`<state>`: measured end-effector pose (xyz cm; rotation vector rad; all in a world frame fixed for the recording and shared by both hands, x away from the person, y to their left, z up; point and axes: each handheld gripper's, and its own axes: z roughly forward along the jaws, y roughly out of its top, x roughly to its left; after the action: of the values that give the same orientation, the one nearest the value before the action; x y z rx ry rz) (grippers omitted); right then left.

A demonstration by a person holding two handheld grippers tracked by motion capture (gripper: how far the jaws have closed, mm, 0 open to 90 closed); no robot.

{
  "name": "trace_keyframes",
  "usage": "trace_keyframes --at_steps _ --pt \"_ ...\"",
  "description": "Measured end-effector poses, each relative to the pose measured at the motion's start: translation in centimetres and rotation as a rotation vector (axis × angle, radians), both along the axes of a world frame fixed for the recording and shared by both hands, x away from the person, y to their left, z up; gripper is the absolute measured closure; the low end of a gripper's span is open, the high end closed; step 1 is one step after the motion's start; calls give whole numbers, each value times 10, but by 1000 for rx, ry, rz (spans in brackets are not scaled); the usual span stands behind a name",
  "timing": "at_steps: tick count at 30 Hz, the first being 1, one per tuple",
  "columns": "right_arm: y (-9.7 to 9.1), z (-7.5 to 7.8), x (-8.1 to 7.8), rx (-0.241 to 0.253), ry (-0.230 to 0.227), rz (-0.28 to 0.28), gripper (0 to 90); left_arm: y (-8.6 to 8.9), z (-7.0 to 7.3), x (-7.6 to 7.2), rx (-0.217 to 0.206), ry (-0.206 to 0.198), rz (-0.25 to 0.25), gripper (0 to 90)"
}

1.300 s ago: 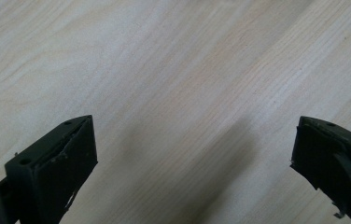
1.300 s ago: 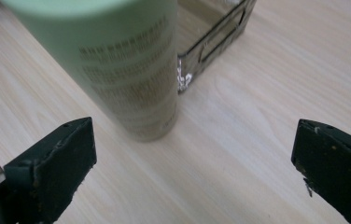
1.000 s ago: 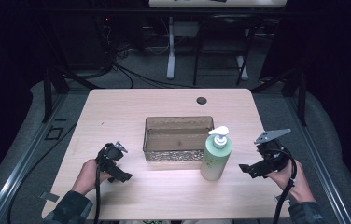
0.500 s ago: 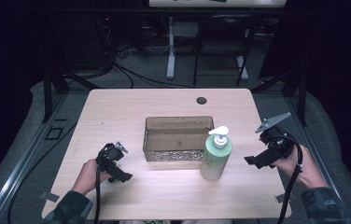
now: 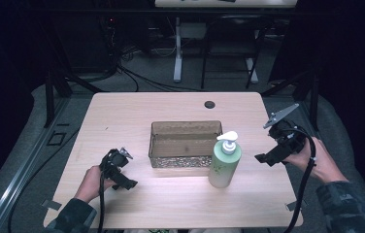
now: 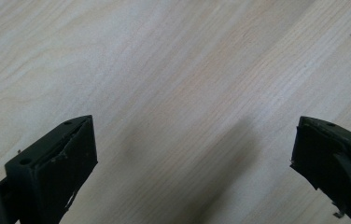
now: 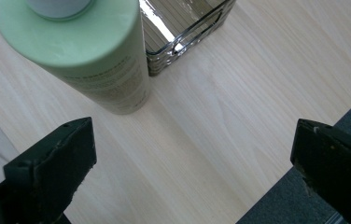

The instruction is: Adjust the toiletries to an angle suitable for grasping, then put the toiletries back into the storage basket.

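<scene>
The green pump bottle [image 5: 224,161] stands upright on the counter [image 5: 122,114], just beside the front right corner of the wire basket [image 5: 185,144], probably waiting to be lifted. The right gripper [image 5: 273,154] hovers near it with fingers wide apart and empty; the left gripper [image 5: 121,178] rests low, also spread over bare wood.

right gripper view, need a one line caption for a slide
Open right gripper above the wooden table, facing a green pump bottle beside a wire basket.
</scene>
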<state>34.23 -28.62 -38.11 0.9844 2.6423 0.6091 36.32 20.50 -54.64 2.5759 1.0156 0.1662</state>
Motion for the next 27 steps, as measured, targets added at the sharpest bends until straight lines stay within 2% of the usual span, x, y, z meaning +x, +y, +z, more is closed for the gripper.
trace_keyframes --at_steps 12,14,15,19,27 --pt "13 24 9 -74 44 104 0 0 0 0 1 0 -5 0" --pt "15 26 10 -73 46 117 0 -1 0 0 0 3 -3 0" --pt "19 32 13 -96 57 137 0 -2 -1 0 0 4 -3 0" --pt "25 39 17 -121 72 163 0 -1 -1 0 -1 5 -2 0" --pt "41 53 20 -159 59 231 0 -1 -1 0 -2 3 -3 0"
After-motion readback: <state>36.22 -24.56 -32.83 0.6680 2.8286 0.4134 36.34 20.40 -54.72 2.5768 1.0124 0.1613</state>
